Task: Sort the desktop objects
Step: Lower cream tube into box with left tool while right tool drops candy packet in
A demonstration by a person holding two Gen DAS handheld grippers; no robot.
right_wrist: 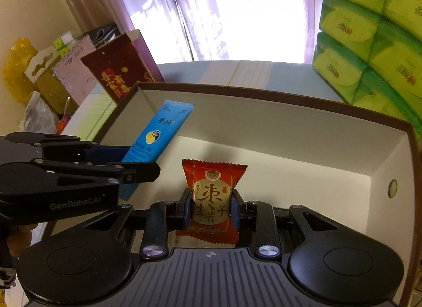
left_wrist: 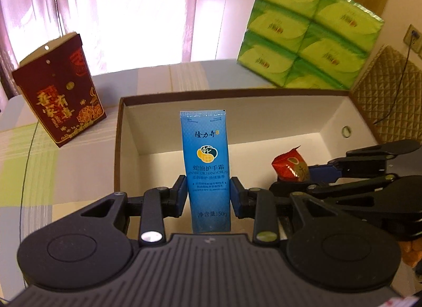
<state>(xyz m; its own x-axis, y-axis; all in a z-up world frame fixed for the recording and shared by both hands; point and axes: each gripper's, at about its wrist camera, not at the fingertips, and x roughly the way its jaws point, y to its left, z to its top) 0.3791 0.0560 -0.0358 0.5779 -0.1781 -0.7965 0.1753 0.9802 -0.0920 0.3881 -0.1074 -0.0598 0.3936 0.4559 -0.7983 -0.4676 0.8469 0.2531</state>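
Observation:
My left gripper [left_wrist: 208, 196] is shut on a blue hand cream tube [left_wrist: 207, 164] and holds it upright over the open brown-rimmed white box [left_wrist: 237, 91]. The tube also shows in the right wrist view [right_wrist: 158, 132], tilted, with the left gripper [right_wrist: 137, 164] around it. My right gripper [right_wrist: 211, 210] is shut on a red snack packet [right_wrist: 211, 196] with gold characters, held over the same box [right_wrist: 263, 95]. In the left wrist view the packet [left_wrist: 288, 165] sits in the right gripper [left_wrist: 303, 177] at the right, close beside the tube.
A dark red gift box [left_wrist: 59, 95] stands left of the white box. A green pack of tissue packets [left_wrist: 303, 35] stands behind it at the right. A quilted gold cushion [left_wrist: 387, 93] is at far right. Bags and cartons [right_wrist: 52, 74] pile up at left.

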